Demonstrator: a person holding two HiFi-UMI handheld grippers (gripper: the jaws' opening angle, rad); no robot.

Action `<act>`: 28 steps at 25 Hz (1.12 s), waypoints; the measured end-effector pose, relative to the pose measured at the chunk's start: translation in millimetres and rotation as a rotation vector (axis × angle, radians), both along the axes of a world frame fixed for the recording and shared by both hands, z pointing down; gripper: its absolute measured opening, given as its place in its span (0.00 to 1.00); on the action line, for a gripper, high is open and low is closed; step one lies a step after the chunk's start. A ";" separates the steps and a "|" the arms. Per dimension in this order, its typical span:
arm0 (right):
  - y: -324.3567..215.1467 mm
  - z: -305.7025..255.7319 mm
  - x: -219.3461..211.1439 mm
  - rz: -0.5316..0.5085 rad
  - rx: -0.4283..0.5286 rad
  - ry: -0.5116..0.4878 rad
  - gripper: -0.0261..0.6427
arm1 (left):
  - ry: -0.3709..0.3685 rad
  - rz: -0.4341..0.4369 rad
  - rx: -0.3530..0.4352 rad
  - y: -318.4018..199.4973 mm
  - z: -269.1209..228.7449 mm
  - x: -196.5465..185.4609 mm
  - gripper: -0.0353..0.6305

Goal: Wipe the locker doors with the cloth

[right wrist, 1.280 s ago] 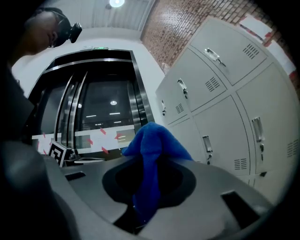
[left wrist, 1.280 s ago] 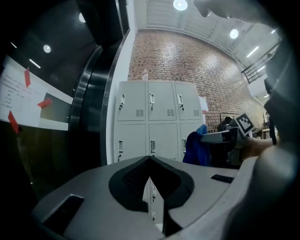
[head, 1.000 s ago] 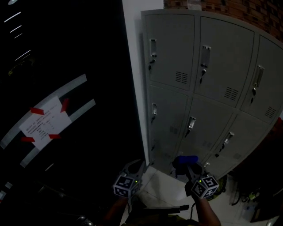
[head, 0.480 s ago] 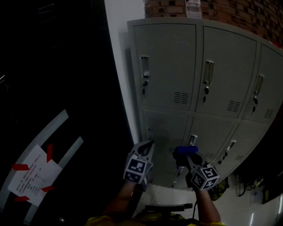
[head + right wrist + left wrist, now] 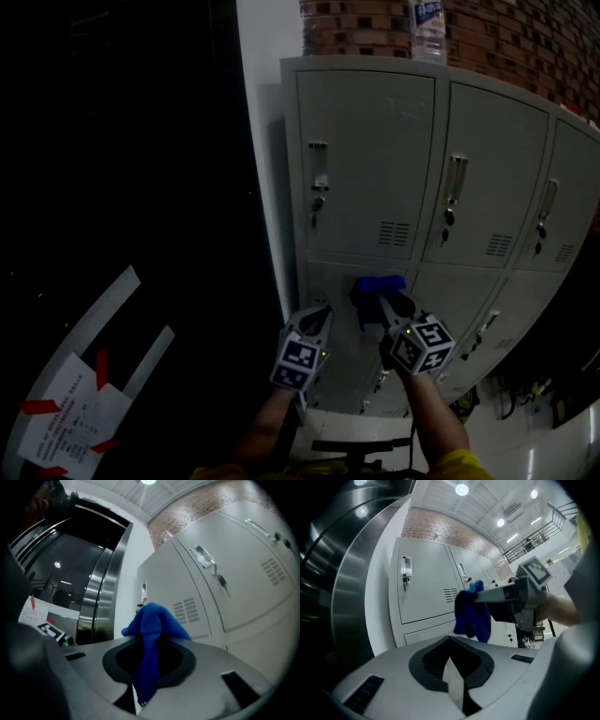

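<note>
Head view, low middle: blue cloth (image 5: 376, 289) pinched tight in right gripper (image 5: 384, 305) fingers, right up by the left-most locker doors (image 5: 370, 159), top one straight above it. Just beside, at lower left, left gripper (image 5: 316, 317) fingers shut on nothing

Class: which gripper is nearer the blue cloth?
Right. The right gripper is shut on the blue cloth; the left gripper, shut and empty, sits apart at the cloth's left.

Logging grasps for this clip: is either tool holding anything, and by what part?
The right tool pinches the blue cloth at its bunched middle; the left tool is shut, empty.
</note>
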State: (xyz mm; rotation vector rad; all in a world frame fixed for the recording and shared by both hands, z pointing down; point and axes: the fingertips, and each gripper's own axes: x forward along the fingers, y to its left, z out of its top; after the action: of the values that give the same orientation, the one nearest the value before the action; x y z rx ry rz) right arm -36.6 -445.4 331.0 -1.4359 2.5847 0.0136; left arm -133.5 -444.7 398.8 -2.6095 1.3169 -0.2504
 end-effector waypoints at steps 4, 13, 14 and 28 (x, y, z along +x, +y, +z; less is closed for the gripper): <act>-45.1 -124.4 -45.4 -0.056 0.150 0.011 0.14 | -0.017 -0.039 0.034 -9.6 -8.7 -11.6 0.06; -120.1 -329.4 -123.3 -0.010 0.225 0.008 0.14 | -0.046 -0.024 0.026 13.7 0.5 -17.0 0.06; -125.8 -336.4 -127.0 -0.003 0.213 0.009 0.14 | -0.045 -0.028 0.036 13.7 -1.8 -21.5 0.06; -92.3 -377.5 23.7 0.215 0.327 -0.054 0.14 | -0.049 0.004 0.011 -8.2 5.0 -7.9 0.06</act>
State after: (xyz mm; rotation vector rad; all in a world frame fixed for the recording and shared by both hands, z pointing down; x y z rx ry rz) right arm -12.9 -537.7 -46.4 -1.5502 2.2428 0.4012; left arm -141.3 -452.9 403.8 -2.5797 1.2925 -0.3041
